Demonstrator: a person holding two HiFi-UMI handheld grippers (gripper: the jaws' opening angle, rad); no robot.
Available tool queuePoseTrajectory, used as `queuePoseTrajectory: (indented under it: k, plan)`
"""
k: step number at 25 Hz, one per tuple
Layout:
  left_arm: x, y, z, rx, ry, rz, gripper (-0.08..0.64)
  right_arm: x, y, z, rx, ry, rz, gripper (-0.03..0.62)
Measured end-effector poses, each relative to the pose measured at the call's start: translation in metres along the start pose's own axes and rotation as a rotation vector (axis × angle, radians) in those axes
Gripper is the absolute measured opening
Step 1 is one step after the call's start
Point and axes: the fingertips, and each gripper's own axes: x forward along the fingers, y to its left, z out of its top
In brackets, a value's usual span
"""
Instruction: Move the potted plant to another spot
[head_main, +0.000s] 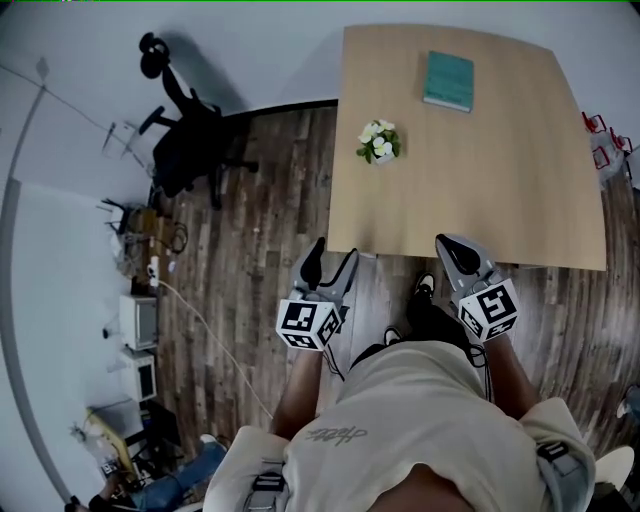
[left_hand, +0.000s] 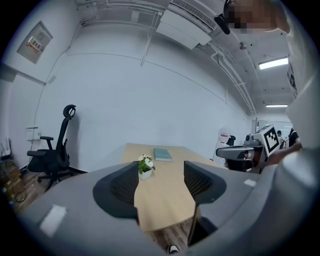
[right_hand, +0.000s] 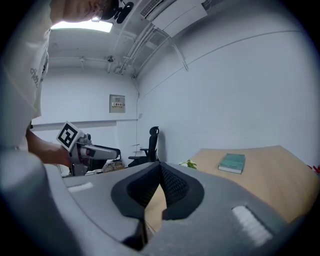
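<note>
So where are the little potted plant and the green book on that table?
potted plant (head_main: 379, 140), head view, on its white blossoms.
book (head_main: 448, 81), head view, middle of its teal cover.

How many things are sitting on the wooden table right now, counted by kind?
Potted plant: 1
Teal book: 1
Total: 2
</note>
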Motion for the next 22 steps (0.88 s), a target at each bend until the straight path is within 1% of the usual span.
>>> queuePoseTrajectory:
  k: [6, 10, 14, 17, 22]
  plan:
    - [0.059, 0.0, 0.029, 0.028, -0.001, 0.013, 0.293, 0.027, -0.052, 0.008, -0.008, -0.009, 0.021, 0.003]
    - [0.094, -0.005, 0.048, 0.032, 0.002, 0.011, 0.287, 0.033, -0.091, 0.012, 0.023, -0.015, 0.018, 0.003]
    - [0.116, -0.006, 0.058, 0.051, 0.021, 0.025, 0.288, 0.038, -0.122, 0.01, 0.051, -0.015, 0.002, 0.003]
    - [0.127, -0.002, 0.057, 0.046, 0.025, 0.044, 0.285, 0.042, -0.135, 0.002, 0.062, 0.0, 0.001, 0.003]
    - [0.135, 0.0, 0.054, 0.042, 0.044, 0.054, 0.285, 0.045, -0.14, -0.005, 0.086, 0.019, 0.014, 0.003]
